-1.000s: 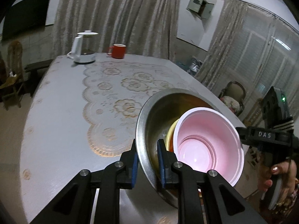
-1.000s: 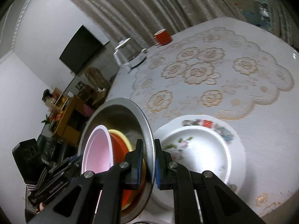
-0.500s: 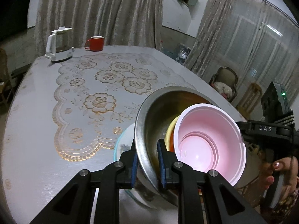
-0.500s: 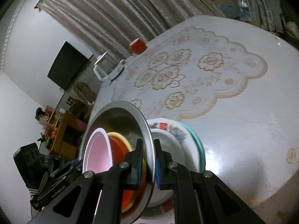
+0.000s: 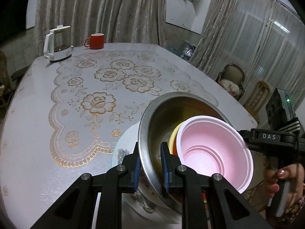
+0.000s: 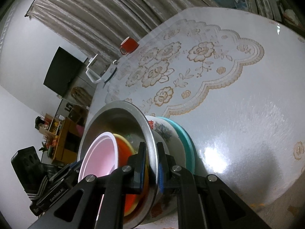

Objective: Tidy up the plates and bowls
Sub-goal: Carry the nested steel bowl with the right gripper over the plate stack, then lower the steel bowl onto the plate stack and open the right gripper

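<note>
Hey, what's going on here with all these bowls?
A person is holding a steel bowl by its rim with both hand-held grippers, the left gripper and the right gripper, each clamped on opposite sides. Nested inside it are a pink bowl, an orange one and a yellow one. The steel bowl sits over a floral plate stacked on a teal plate at the table's near edge.

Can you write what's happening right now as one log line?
left tongs: shut on steel bowl rim | right tongs: shut on same rim | pink bowl nested inside | flowered plate underneath
</note>
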The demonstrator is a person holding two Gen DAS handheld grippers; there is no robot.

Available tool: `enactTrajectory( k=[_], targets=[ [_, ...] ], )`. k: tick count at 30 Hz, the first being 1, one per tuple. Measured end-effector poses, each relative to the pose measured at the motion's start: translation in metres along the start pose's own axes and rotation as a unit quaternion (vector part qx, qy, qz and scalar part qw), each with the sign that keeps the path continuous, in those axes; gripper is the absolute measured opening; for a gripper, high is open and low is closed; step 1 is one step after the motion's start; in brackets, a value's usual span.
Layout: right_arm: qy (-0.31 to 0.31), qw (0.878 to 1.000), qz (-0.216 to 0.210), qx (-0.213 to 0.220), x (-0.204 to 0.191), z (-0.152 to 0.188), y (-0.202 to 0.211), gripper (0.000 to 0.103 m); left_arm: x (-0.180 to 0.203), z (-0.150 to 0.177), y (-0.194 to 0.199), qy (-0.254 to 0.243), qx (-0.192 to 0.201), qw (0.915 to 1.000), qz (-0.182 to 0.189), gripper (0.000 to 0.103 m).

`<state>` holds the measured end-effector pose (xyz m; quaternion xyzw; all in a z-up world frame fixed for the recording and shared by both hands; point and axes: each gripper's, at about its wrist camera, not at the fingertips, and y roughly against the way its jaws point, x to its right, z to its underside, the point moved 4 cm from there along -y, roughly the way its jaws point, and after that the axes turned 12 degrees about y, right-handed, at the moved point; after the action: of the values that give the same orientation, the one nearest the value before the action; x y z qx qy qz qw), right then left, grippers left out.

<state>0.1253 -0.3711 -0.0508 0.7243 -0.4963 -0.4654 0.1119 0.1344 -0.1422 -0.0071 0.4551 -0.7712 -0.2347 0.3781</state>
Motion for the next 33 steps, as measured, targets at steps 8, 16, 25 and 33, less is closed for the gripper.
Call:
enactTrajectory(
  k=[8,16,25,33],
  targets=[
    [-0.004,1.000,0.000,-0.012,0.000,0.003,-0.009,0.011,-0.007,0.004,-0.003,0.007,-0.005,1.0000,-0.004,0.018],
    [-0.004,1.000,0.006,-0.022,0.001,0.003,-0.015,0.011,-0.011,0.006,-0.006,0.009,-0.010,0.9999,-0.008,0.018],
    [-0.007,0.999,0.012,-0.032,0.002,0.003,-0.025,0.011,-0.016,0.006,-0.012,0.014,-0.013,0.9997,-0.014,0.017],
    [-0.005,0.999,0.022,-0.033,0.006,0.004,-0.029,0.011,-0.019,0.010,-0.025,0.013,-0.022,0.9995,-0.020,0.018]
  ],
)
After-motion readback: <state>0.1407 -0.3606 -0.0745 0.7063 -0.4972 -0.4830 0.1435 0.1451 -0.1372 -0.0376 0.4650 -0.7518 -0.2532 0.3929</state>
